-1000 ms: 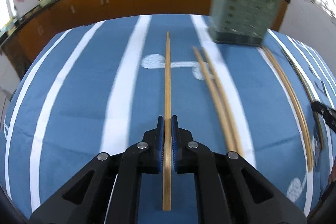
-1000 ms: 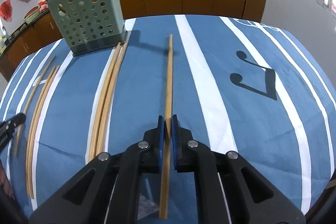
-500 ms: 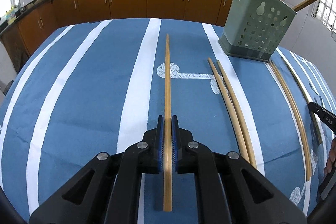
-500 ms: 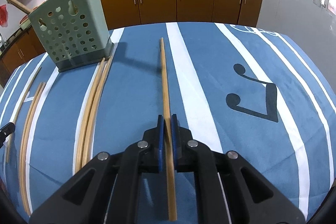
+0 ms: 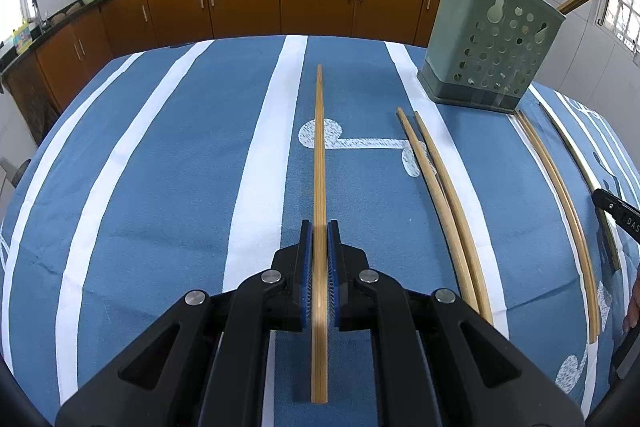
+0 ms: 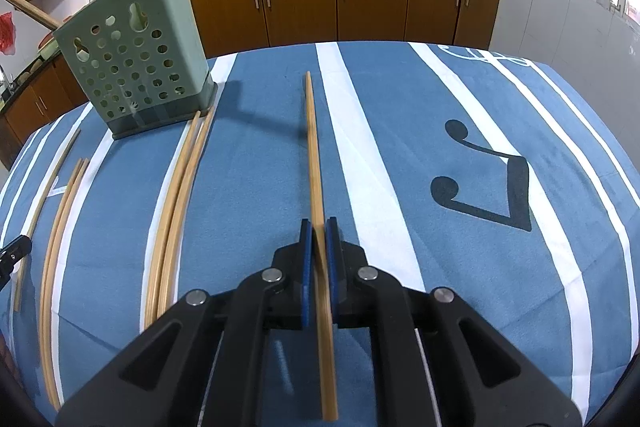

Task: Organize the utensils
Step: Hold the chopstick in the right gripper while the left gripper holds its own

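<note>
Left wrist view: the left claw (image 5: 319, 247) pinches a bamboo chopstick (image 5: 319, 155) near its thick end, above the blue striped desk (image 5: 140, 167). It looks light, stiff and smooth, likely to pivot unless held well back. The green holder (image 5: 492, 55) stands far right; "DAS" shows on the other tool's tip.

Right wrist view: the right claw (image 6: 319, 247) pinches a second chopstick (image 6: 313, 155), slightly skewed. No writing is legible.
</note>
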Action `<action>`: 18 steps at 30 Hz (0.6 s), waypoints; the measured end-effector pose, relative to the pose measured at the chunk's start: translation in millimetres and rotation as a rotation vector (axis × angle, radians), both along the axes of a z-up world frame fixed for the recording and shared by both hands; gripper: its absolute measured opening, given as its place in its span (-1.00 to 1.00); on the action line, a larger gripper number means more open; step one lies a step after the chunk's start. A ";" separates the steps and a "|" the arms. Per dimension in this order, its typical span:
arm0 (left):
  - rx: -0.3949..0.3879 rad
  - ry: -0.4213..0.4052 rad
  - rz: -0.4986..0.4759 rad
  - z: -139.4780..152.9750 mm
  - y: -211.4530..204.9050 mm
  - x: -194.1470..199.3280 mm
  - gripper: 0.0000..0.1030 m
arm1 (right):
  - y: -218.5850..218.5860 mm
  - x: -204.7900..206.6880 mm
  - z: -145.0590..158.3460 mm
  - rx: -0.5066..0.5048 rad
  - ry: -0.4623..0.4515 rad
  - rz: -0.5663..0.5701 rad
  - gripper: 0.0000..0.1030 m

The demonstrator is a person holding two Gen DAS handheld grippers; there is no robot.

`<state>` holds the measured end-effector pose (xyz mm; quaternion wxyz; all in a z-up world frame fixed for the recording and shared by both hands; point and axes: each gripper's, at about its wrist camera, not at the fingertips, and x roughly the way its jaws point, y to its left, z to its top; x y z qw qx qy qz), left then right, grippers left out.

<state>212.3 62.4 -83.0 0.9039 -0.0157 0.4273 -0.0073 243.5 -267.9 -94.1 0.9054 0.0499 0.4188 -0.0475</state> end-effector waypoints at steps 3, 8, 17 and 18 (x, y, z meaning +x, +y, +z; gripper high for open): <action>0.000 0.000 0.000 0.0 -0.1 0.1 -0.83 | 0.3 -0.2 0.0 0.000 0.000 0.000 -0.83; -0.001 0.000 0.000 0.2 -0.2 0.2 -0.83 | 1.5 -0.9 0.2 -0.002 0.001 -0.001 -0.83; 0.028 0.002 -0.029 -0.4 -7.5 -14.1 -0.83 | 3.8 -22.5 -0.1 -0.010 0.004 0.025 -0.83; 0.033 0.003 -0.031 -0.5 -8.2 -14.7 -0.84 | 3.3 -22.3 0.1 -0.009 0.004 0.026 -0.84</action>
